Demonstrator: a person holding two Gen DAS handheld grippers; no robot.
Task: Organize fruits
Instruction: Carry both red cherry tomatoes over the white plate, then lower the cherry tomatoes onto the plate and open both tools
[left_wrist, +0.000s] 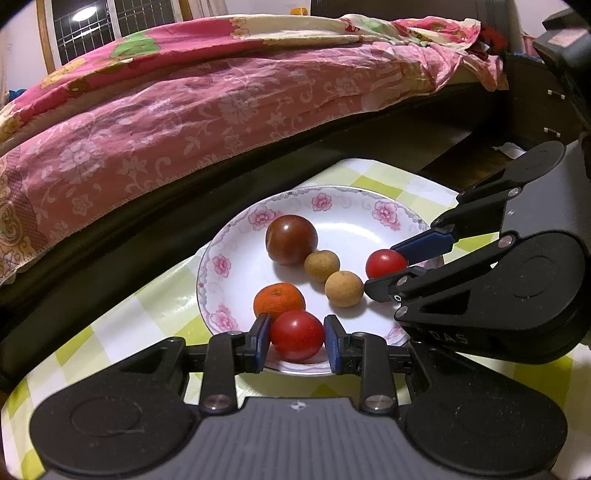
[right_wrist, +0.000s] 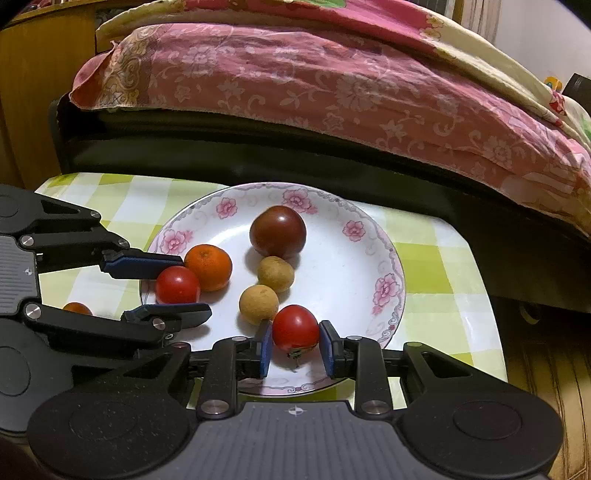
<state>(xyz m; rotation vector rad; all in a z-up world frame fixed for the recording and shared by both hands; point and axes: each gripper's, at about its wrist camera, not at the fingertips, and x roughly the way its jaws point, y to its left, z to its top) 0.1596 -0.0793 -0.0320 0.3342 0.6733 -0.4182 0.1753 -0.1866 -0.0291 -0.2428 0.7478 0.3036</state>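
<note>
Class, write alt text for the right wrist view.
The right gripper clamps a red tomato over a flowered plate. The left gripper grips another tomato beside an orange; two brown fruits lie between.

The only readable text is the raised letters "DAS" on the black body of the right gripper (left_wrist: 386, 273), seen from the left wrist view.

A: Where does the left wrist view sit?
B: Low and close behind its own jaws, angled down across the plate (left_wrist: 236, 254) toward the bed (left_wrist: 221, 110).
A: And the right wrist view?
B: Same height and tilt, from the plate's (right_wrist: 351, 258) opposite side. Both share plate, checked surface (right_wrist: 436, 273) and bed.
</note>
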